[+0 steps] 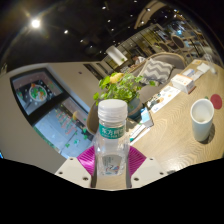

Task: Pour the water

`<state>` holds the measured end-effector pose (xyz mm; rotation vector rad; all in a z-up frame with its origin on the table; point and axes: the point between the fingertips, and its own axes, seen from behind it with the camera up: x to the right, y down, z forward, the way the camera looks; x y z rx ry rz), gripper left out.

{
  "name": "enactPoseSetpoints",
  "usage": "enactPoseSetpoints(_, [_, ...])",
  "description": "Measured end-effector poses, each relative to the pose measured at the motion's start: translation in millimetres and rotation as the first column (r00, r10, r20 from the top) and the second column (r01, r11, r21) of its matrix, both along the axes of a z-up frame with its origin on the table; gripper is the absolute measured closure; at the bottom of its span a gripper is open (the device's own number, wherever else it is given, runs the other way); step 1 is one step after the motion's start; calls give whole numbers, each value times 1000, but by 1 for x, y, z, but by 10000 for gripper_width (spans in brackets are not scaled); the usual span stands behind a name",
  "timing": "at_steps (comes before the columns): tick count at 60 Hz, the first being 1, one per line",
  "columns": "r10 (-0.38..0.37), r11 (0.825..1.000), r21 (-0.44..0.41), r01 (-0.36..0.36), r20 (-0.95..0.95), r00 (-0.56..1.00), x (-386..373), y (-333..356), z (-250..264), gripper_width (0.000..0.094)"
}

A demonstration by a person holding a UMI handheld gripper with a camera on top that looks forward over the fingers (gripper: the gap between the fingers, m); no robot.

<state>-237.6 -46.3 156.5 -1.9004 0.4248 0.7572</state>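
We've got the fingers (pixel 112 163) clenched on the bottle (pixel 112 140), upright, label facing us. Cup (pixel 202 118) sits on the counter (pixel 170 135), ahead and apart.

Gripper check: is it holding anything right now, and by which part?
Yes: the gripper holds the water bottle, its pink pads pressed on either side of the lower body, below the label.

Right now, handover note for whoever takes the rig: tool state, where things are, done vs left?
Tool: fingers closed on the water bottle, which is upright with its cap on.
White cup: stands on the wooden table, ahead and off to the right, apart from the bottle.
Done: bottle grasped.
Left: carry it to the cup, tilt, pour. The cap looks closed, so check it first.
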Motion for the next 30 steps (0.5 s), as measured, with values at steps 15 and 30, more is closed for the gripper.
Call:
enactPoseSetpoints(15, [-133, 991, -84, 104, -701, 700, 75, 12, 59, 547])
enactPoseSetpoints(30, [-218, 976, -205, 77, -930, 297, 126, 27, 21, 545])
